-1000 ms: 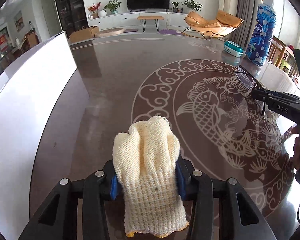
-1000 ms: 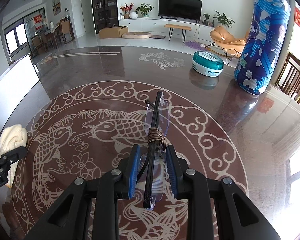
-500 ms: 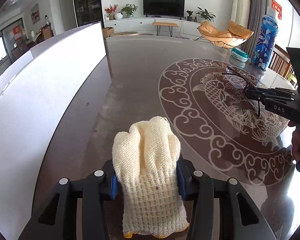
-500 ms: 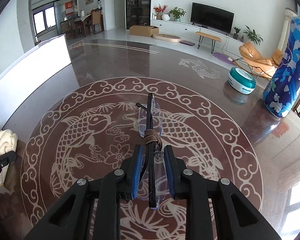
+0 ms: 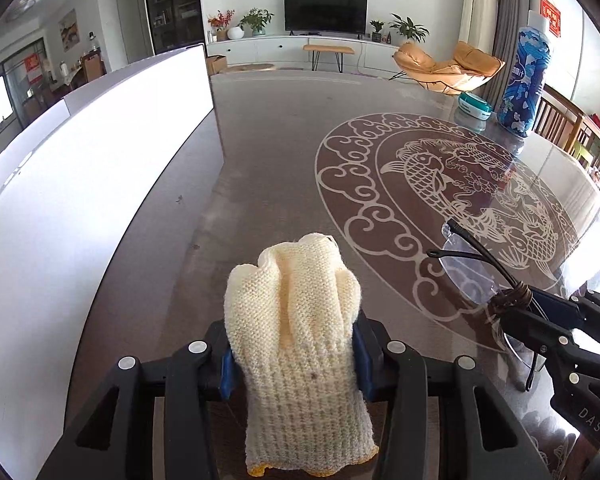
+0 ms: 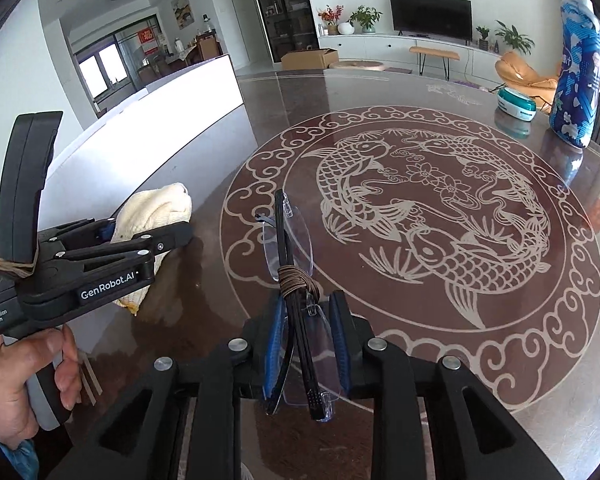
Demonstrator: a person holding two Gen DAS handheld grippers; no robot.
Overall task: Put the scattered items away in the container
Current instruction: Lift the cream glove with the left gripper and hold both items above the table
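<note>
Above a dark, glossy desk (image 5: 268, 168) inlaid with a pale ring of carp and cloud scrolls, two hand-held tongs carry their loads side by side. At left, the left tongs (image 5: 294, 354) pinch a cream knitted glove (image 5: 296, 332) between blue pads, its fingertips bunched and pointing forward, its yellow-edged cuff hanging back toward the camera; the right wrist view shows the same left tongs (image 6: 180, 236) with the glove (image 6: 156, 210) held clear of the desk, and the person's left hand (image 6: 16, 384) wrapped around the grip. At right, the right tongs (image 6: 306, 340) are pressed onto a folded pair of rimless glasses (image 6: 288, 248), whose dark temples are bound with a coil of brown cord; the lenses jut forward over the edge of the fish motif. Seen from the left wrist, the glasses (image 5: 472, 276) sit just beside the glove, apart from it. A long white container (image 5: 80, 184) stands along the desk's left side, its wall near the glove. At the far right of the desk stand a teal round box (image 6: 516, 104) and a tall blue patterned bottle (image 6: 578, 76).
</note>
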